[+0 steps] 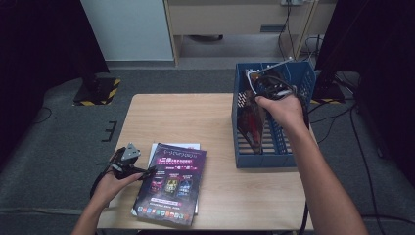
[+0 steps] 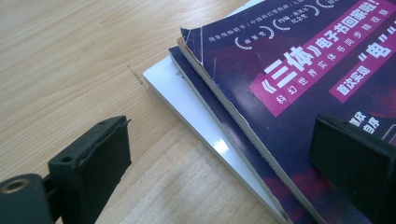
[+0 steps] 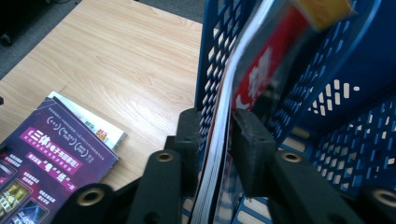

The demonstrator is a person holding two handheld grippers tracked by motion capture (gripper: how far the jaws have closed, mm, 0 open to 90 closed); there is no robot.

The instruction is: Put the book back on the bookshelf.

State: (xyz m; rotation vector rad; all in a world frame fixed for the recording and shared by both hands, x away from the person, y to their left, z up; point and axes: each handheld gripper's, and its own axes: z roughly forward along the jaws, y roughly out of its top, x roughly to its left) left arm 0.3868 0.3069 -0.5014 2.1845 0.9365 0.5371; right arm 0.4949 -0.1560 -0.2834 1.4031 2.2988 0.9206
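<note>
A light wood-grain tabletop [image 1: 195,117] carries two groups of things. Toward its near left lies a small stack of books [image 1: 169,188]: a white one [image 2: 187,100] lies directly on the wood, with dark purple-covered ones on top, slightly askew so the white edge shows. On the right side stands a blue perforated file rack [image 1: 274,117], its base flat on the wood, well apart from the stack. The tabletop itself stands on grey carpet [image 1: 58,147].

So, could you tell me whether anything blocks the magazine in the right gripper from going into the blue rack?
Nothing visible does. The right gripper is clamped on the magazine, which already stands partly inside the rack, beside its left wall. The slot below it looks free, though its bottom is hidden.
</note>
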